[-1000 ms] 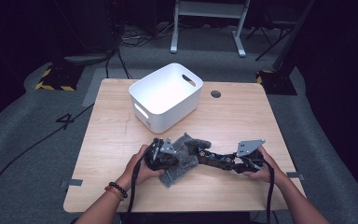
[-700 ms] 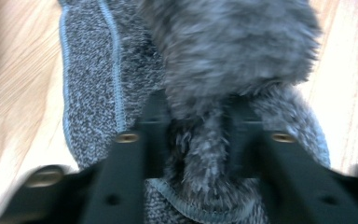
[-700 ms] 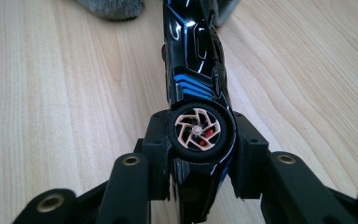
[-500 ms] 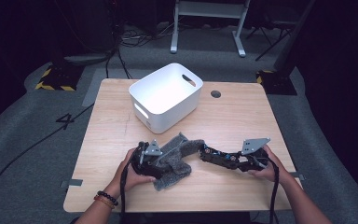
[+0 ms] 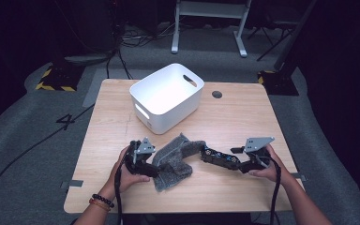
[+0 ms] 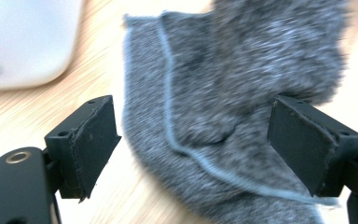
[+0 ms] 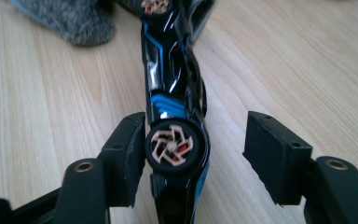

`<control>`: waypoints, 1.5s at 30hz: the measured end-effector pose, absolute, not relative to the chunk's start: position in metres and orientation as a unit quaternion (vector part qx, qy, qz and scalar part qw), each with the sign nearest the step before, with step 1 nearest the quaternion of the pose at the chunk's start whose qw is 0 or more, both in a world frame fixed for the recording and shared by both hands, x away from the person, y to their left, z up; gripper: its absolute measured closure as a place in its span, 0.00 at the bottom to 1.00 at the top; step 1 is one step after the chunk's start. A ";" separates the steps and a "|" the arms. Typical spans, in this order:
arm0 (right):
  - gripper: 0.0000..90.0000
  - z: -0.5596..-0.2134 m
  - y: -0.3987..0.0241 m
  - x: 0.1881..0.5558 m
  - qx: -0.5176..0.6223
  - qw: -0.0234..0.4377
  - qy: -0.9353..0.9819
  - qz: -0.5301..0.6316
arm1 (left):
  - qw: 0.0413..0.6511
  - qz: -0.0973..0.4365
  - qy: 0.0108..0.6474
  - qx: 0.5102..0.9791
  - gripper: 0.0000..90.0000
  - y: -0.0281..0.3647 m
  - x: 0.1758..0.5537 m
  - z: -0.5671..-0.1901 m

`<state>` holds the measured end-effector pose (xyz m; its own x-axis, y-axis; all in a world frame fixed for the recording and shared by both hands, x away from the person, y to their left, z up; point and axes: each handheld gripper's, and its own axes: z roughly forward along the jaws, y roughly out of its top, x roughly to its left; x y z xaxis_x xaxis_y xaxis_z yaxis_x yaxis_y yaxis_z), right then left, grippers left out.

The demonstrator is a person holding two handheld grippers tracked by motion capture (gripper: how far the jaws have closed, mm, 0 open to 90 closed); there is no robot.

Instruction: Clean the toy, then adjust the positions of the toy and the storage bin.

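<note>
Releasing: left gripper [image 5: 155, 161] jaws just opened, apart over grey cloth [image 5: 174, 159]; right gripper [image 5: 205, 152] jaws just opened, one pad touching black toy car [image 5: 220, 159]. Next, likely: regrasp, carry to white bin [image 5: 165, 96].

A fluffy grey cloth [image 6: 223, 107] lies on the light wooden table [image 5: 243, 117], spread between and ahead of the left gripper's [image 6: 193, 149] parted jaws. A glossy black and blue toy car [image 7: 175, 116] lies lengthwise between the right gripper's [image 7: 193, 156] parted jaws, its wheel against one pad, its far end reaching the cloth. A white plastic bin [image 5: 165, 97] stands beyond the cloth.
</note>
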<state>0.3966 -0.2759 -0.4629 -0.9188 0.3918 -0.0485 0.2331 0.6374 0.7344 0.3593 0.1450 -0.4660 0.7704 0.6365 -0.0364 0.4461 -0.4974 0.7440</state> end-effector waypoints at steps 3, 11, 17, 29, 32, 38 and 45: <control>0.39 -0.461 -0.270 0.395 0.167 0.107 0.900 0.388 | 0.395 0.142 0.334 0.844 0.18 0.154 0.358 -0.463; 0.39 -0.465 -0.257 0.397 0.164 0.111 0.905 0.376 | 0.443 0.170 0.373 0.797 0.19 0.171 0.357 -0.444; 0.54 -0.467 -0.254 0.398 0.161 0.111 0.908 0.370 | 0.455 0.197 0.392 0.775 0.19 0.173 0.361 -0.425; 0.64 -0.471 -0.250 0.398 0.149 0.107 0.915 0.359 | 0.483 0.226 0.432 0.727 0.19 0.170 0.379 -0.401; 0.64 -0.470 -0.251 0.397 0.147 0.106 0.916 0.357 | 0.494 0.226 0.438 0.716 0.18 0.171 0.384 -0.394; 0.64 -0.470 -0.254 0.394 0.146 0.100 0.918 0.355 | 0.498 0.230 0.445 0.708 0.18 0.163 0.397 -0.387; 0.64 -0.471 -0.255 0.393 0.144 0.101 0.920 0.350 | 0.494 0.250 0.466 0.690 0.18 0.153 0.416 -0.381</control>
